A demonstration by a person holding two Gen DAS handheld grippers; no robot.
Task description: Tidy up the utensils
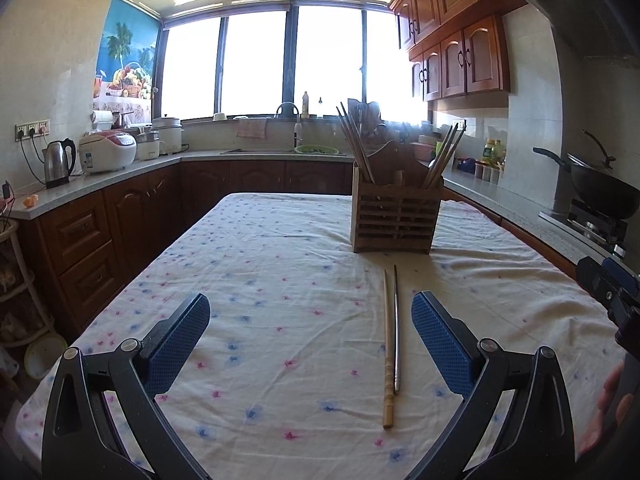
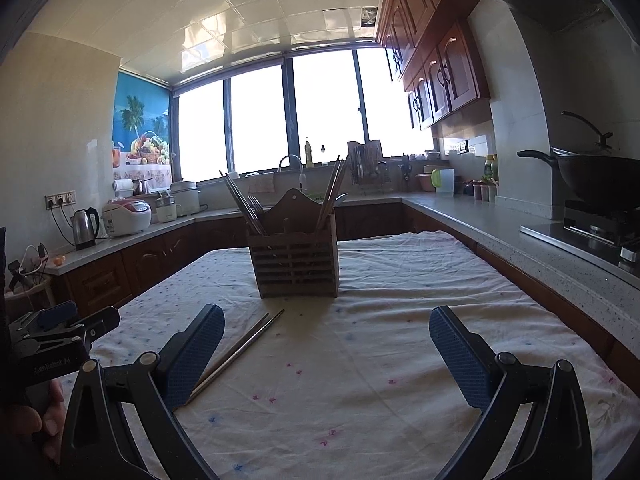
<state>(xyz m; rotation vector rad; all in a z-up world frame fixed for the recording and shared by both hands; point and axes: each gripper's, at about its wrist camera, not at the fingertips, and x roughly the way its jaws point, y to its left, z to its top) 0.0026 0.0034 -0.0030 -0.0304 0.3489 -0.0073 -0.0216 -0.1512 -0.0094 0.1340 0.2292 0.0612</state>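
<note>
Your left gripper (image 1: 310, 344) and right gripper (image 2: 326, 356) hover wide open and empty, framing 2 loose chopsticks left out of the slatted wooden utensil holder (image 1: 394, 220) just beyond. The ridged pale wooden chopstick (image 1: 387, 360) lies beside the slim steel chopstick (image 1: 396, 332) on the flower-dotted white tablecloth (image 1: 280, 280).

Cloth (image 1: 280, 264): thin woven fabric, matt, creased, printed with small flowers. Holder (image 1: 394, 220): slatted wood, dull brown finish. Wooden chopstick (image 1: 387, 352): pale, matt, ridged at the near end. Metal chopstick (image 1: 397, 332): smooth, glossy steel look. Left gripper (image 1: 310, 344) and right gripper (image 2: 326, 356): black matt plastic arms; pads (image 1: 440, 344) blue, finely dimpled, rubbery. Kettle (image 1: 59, 162): polished metal. Counter (image 2: 500, 220): speckled, smooth stone look.
</note>
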